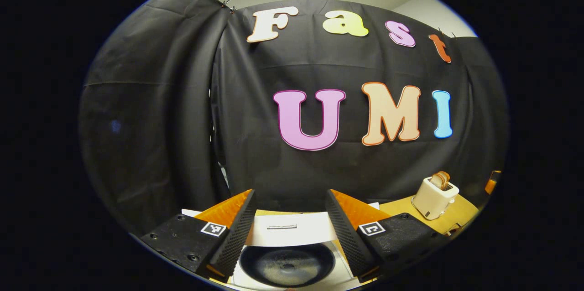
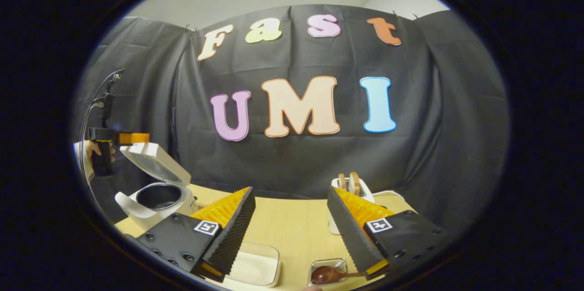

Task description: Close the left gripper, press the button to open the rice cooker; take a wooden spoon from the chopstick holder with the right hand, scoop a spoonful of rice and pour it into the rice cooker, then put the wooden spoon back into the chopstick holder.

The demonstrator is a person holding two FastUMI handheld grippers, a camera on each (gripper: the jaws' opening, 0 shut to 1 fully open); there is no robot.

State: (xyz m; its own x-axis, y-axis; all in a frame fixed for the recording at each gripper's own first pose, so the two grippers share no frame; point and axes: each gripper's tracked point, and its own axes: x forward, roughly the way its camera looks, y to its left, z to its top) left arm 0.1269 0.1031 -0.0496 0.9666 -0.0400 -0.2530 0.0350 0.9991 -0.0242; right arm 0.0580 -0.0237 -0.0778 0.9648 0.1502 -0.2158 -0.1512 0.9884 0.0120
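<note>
The white rice cooker (image 2: 150, 202) stands open at the table's left, its lid (image 2: 155, 163) tilted up. In the left gripper view I look down into its dark inner pot (image 1: 287, 266), with a white part of the cooker (image 1: 294, 231) just behind. My left gripper (image 1: 290, 195) is open above the pot; it also appears in the right gripper view, held by a hand just above the lid (image 2: 119, 138). My right gripper (image 2: 289, 195) is open and holds nothing. The wooden spoon (image 2: 326, 275) lies across a small clear holder (image 2: 329, 264) below the right finger.
A white tray of rice (image 2: 255, 266) sits on the wooden table (image 2: 292, 227) under my right gripper. A white toaster (image 2: 351, 188) with bread slices stands farther back, also seen at the right in the left gripper view (image 1: 435, 195). Black cloth walls close the booth.
</note>
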